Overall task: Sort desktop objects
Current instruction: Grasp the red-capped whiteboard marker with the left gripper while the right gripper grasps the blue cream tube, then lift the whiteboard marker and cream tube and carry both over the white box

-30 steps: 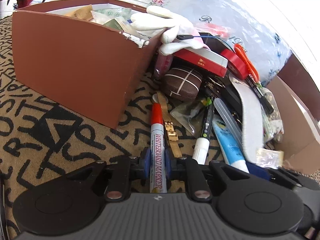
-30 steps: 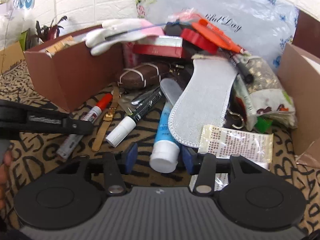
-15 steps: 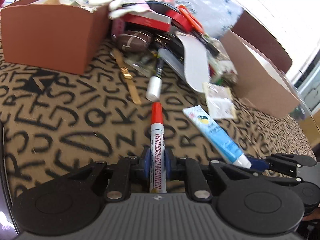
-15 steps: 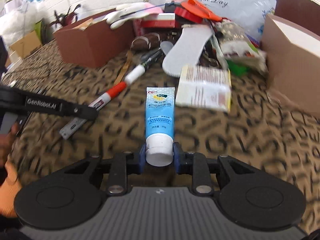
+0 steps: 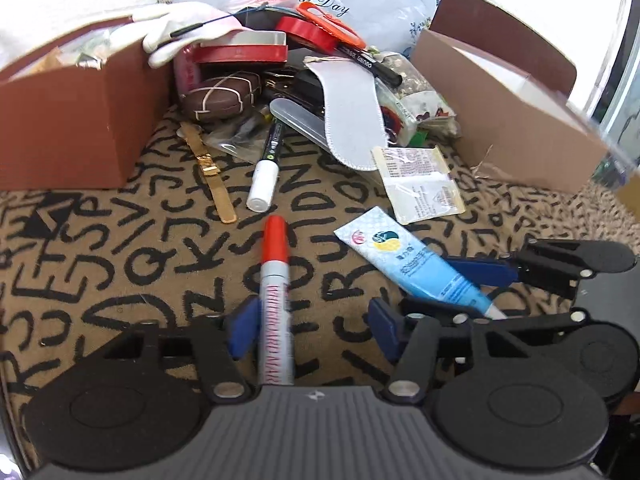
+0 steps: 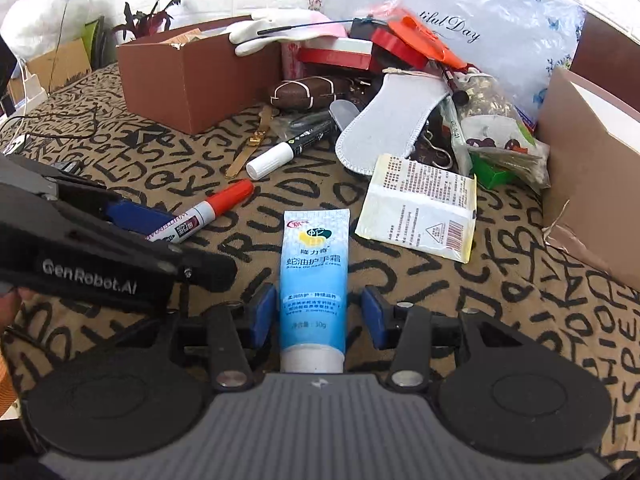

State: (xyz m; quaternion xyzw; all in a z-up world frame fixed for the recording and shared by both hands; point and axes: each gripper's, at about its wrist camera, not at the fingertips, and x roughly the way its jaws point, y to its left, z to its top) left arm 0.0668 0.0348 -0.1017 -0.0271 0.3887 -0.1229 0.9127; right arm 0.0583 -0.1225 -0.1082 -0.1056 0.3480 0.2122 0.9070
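A whiteboard marker [image 5: 275,280] with a red cap lies on the letter-patterned cloth between the jaws of my left gripper [image 5: 312,328]. Those jaws are opening, and the pads stand clear of the marker. A blue hand cream tube [image 6: 314,272] lies cap-first between the jaws of my right gripper [image 6: 317,320], which are also opening, with a gap on each side. The two grippers sit side by side. The left wrist view shows the tube [image 5: 412,264] at the right, and the right wrist view shows the marker [image 6: 208,212] at the left.
At the back is a pile of several items: a grey insole [image 5: 352,112], a white-capped marker [image 5: 264,172], a gold watch strap [image 5: 212,176] and a printed sachet [image 5: 420,184]. A brown box [image 5: 68,120] stands at the left, a cardboard box [image 5: 500,112] at the right.
Both grippers pulled back from the pile, bringing the marker and the tube with them. Both pairs of jaws then spread off their items, which now rest on the cloth.
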